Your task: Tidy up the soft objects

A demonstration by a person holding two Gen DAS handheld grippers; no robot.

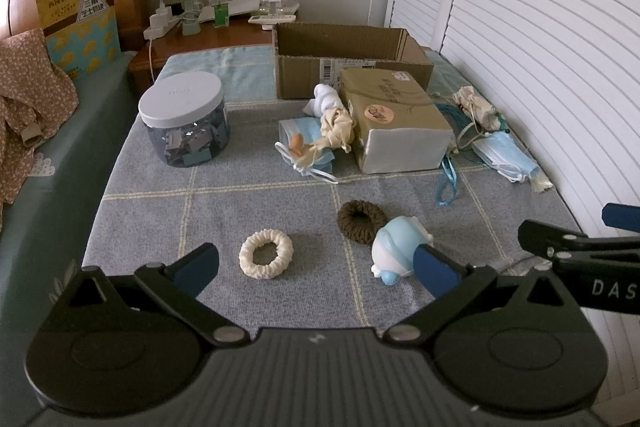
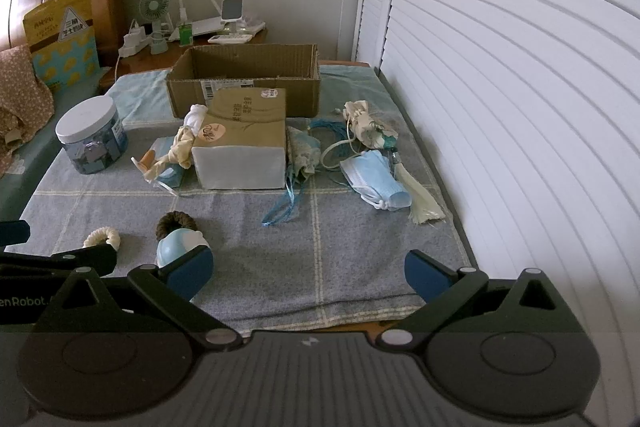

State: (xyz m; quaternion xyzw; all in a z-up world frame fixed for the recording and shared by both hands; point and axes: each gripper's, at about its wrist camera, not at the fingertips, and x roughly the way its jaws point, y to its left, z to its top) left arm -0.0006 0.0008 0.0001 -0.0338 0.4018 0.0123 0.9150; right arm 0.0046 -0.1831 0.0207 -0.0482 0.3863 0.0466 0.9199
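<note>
scrunchies (image 1: 266, 254), toy (image 1: 398, 249), grippers (image 1: 316, 269) open

Cream scrunchie (image 1: 266, 255), brown scrunchie (image 1: 361, 223), pale-blue masks (image 2: 380, 183) on a grey-blue checked cloth (image 1: 248, 195).

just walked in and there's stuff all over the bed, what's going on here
A person holds a pair of tongs in each hand above a checked blanket, and both are wide open and empty. The left tongs hover near a cream scrunchie, a brown scrunchie and a small blue-and-white toy. The right tongs hang over bare blanket. Face masks, cords and pouches lie scattered, and the open cardboard box appears empty.
</note>
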